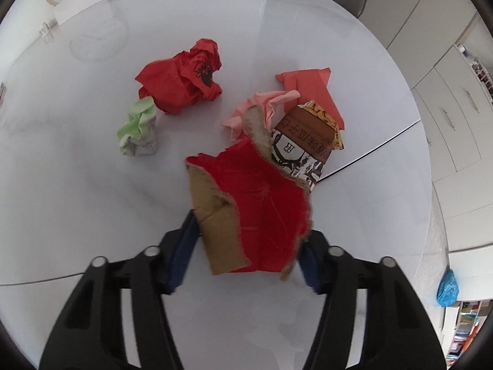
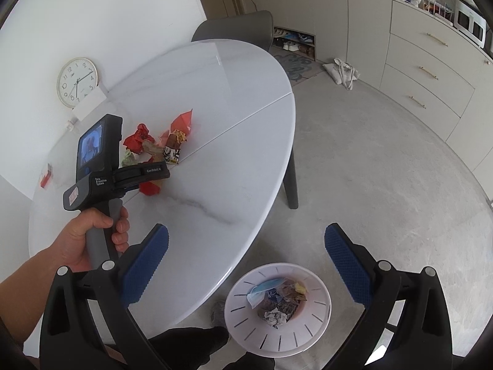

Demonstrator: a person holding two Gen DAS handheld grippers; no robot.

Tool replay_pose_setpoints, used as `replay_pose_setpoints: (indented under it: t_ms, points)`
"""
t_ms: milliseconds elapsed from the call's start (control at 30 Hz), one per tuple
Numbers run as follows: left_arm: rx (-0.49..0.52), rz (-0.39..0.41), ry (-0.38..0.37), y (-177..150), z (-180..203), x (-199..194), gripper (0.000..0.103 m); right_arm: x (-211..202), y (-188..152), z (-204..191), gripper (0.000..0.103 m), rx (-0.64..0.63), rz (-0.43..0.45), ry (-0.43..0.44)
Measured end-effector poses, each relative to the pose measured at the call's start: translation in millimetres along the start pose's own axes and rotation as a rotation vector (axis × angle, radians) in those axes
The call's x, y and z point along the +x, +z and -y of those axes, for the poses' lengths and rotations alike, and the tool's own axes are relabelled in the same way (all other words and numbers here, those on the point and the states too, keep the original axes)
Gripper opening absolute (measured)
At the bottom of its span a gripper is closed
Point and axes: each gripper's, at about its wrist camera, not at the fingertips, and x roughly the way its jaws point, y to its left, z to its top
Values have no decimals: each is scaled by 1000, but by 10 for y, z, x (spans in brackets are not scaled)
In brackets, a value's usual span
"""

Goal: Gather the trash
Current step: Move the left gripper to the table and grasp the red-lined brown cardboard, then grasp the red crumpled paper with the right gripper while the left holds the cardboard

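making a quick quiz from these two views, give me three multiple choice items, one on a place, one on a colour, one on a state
1. Where is the white bin?
A on the table
B on the floor beside the table
C on the chair

2. What colour is the crumpled wad beside the red paper ball?
A green
B blue
C black

3. The right hand-held gripper is:
A shut on paper
B shut, empty
C open, empty

Answers: 1 B, it stands on the floor by the table edge; 2 A, pale green; 3 C, its pads stand wide apart with nothing between.
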Motion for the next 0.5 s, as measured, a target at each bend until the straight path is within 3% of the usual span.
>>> replay_pose_setpoints:
  t_ms: [233,500]
  points:
    - [30,26,-34,-49,-163,-122,38,81,140,-246,100,-79,-7,30]
    - [90,115,-20,-313,-679,-741,38,438,608,-912,100,-218,-30,136]
